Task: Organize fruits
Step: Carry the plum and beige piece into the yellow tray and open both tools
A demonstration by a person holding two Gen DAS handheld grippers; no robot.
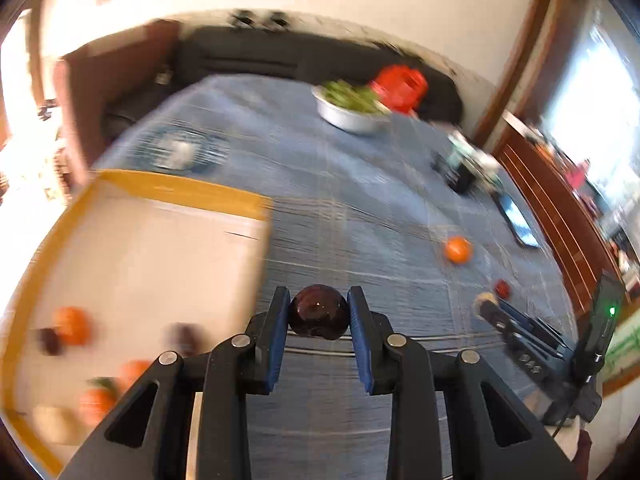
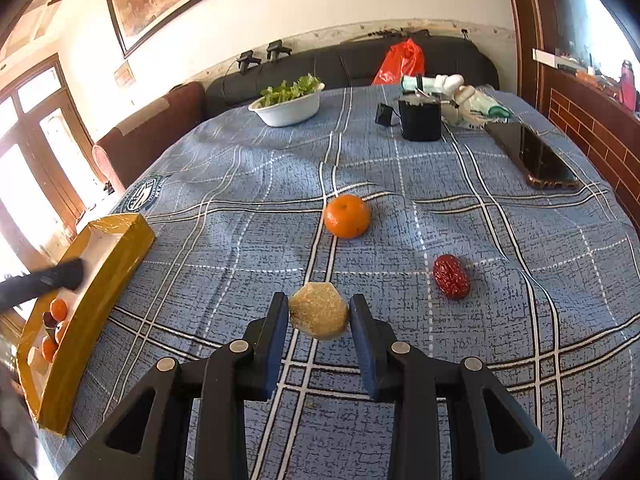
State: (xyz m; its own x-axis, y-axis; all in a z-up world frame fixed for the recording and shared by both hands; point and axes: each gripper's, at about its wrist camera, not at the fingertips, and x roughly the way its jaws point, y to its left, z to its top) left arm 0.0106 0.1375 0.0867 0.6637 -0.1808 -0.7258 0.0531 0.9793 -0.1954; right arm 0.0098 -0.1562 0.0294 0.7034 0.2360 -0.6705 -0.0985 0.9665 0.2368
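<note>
My left gripper (image 1: 319, 295) is shut on a dark, glossy round fruit (image 1: 319, 314), held above the blue cloth beside the yellow-rimmed box (image 1: 180, 189). The box holds several small oranges (image 1: 71, 324) and dark fruits, all blurred. In the right wrist view, my right gripper (image 2: 319, 305) is shut on a tan hexagonal piece (image 2: 319, 314). Ahead of it on the cloth lie an orange (image 2: 347, 216) and a wrinkled red date (image 2: 451, 276). The box (image 2: 116, 252) stands at the left, with a finger of the left gripper (image 2: 66, 274) over it.
At the far end of the table stand a white bowl of greens (image 2: 288, 108) and a black cup (image 2: 420, 120). A phone (image 2: 540, 156) lies at the right. Behind the table are a red bag (image 2: 400, 62) and a dark sofa (image 2: 348, 64).
</note>
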